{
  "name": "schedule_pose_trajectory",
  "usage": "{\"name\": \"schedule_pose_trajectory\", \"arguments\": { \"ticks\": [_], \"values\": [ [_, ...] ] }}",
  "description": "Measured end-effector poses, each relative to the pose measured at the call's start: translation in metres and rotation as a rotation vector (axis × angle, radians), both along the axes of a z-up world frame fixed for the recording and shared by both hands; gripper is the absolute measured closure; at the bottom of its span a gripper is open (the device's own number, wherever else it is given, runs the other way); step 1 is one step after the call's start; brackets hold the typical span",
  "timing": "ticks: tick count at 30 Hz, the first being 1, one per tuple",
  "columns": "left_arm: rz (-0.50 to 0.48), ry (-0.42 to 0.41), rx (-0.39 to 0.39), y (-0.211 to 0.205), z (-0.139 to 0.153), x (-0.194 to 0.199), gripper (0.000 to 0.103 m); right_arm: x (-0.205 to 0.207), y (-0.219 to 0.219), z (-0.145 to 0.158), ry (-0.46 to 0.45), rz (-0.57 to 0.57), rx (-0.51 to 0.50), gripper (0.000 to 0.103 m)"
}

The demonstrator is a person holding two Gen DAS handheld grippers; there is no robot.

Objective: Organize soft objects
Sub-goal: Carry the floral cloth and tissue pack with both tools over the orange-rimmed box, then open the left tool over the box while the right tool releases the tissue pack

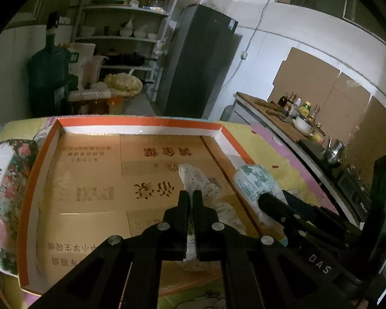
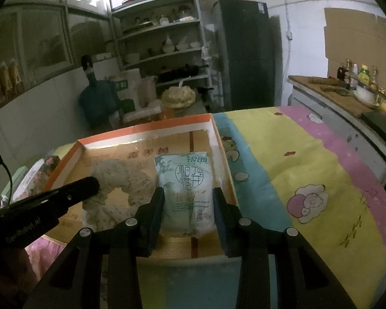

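A shallow cardboard box with an orange rim (image 1: 131,122) (image 2: 151,126) lies on a cartoon-print cloth. My left gripper (image 1: 190,195) is shut on a white speckled cloth (image 1: 208,195) that lies in the box; the cloth also shows in the right wrist view (image 2: 121,177). A pale green tissue pack (image 2: 185,188) (image 1: 254,180) lies in the box's right side. My right gripper (image 2: 189,193) is around the pack, its fingers (image 2: 158,206) at each side of it. I cannot tell if they press it.
A floral tissue pack (image 1: 5,180) (image 2: 38,175) lies left of the box. The yellow, pink and blue cloth (image 2: 308,175) covers the table to the right. Beyond stand shelves (image 2: 164,46), a dark fridge (image 2: 244,51) and a counter with bottles (image 2: 347,87).
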State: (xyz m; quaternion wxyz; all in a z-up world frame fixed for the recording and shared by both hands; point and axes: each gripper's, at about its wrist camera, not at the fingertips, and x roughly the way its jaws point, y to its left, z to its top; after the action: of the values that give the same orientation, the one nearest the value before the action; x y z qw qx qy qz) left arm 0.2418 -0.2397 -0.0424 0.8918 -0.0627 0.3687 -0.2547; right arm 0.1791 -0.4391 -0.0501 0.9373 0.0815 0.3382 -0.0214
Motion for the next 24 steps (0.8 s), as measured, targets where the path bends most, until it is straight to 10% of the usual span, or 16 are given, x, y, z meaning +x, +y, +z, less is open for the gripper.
{"name": "schedule_pose_trajectory", "arguments": {
  "ticks": [10,17,24],
  "values": [
    [0.006,0.064,0.004,-0.001,-0.014,0.01,0.099,0.006,-0.002,-0.007,0.046,0.009,0.002,0.064],
    [0.022,0.068,0.015,-0.001,-0.015,0.01,0.059,0.011,-0.004,-0.009,0.069,0.001,0.016,0.058],
    [0.05,0.072,0.004,0.006,-0.014,0.011,0.051,0.009,-0.005,-0.009,0.063,0.007,0.033,0.053]
  ]
}}
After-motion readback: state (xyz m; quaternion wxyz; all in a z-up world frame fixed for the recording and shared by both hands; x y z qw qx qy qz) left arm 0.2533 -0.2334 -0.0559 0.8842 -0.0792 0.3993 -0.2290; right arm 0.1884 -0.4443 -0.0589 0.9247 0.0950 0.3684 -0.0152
